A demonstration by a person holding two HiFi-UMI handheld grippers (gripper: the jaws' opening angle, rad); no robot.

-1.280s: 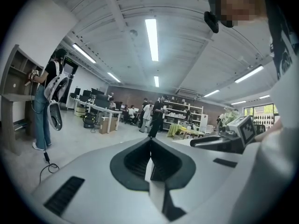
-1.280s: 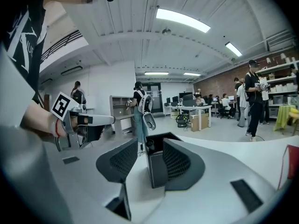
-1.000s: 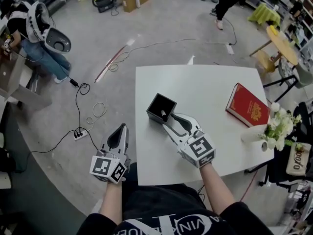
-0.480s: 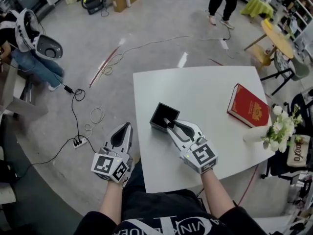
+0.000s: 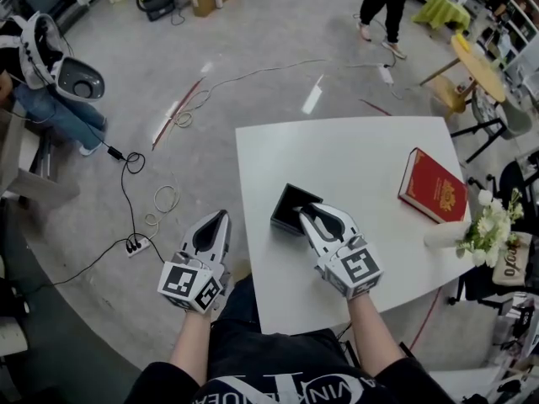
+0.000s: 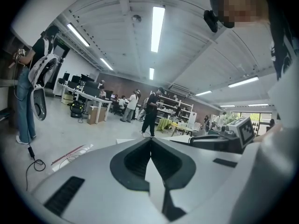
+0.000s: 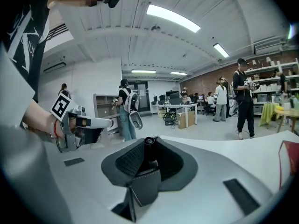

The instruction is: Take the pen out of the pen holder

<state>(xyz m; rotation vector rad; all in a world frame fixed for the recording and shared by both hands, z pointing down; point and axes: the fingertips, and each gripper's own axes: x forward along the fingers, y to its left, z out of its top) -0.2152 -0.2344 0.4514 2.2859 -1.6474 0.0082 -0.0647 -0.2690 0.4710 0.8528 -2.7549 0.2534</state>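
Note:
A black square pen holder (image 5: 290, 208) stands near the front left of the white table (image 5: 362, 154). My right gripper (image 5: 306, 212) reaches over its near rim. In the right gripper view a black pen (image 7: 149, 146) stands upright between the far ends of the jaws, with the holder's stitched corner (image 7: 145, 186) below it. The jaws are closing around the pen, and a gap still shows between the pads. My left gripper (image 5: 212, 224) hangs off the table's left edge, shut and empty; its jaws (image 6: 150, 146) meet along a line.
A red book (image 5: 434, 188) lies at the table's right side. A white vase of flowers (image 5: 484, 230) stands by the right front corner. Cables and a power strip (image 5: 135, 244) lie on the floor to the left. A person (image 5: 383, 2) stands far behind.
The right gripper's jaws have narrowed from wide open and slid onto the holder's near side. The left gripper has drifted closer to the table's edge.

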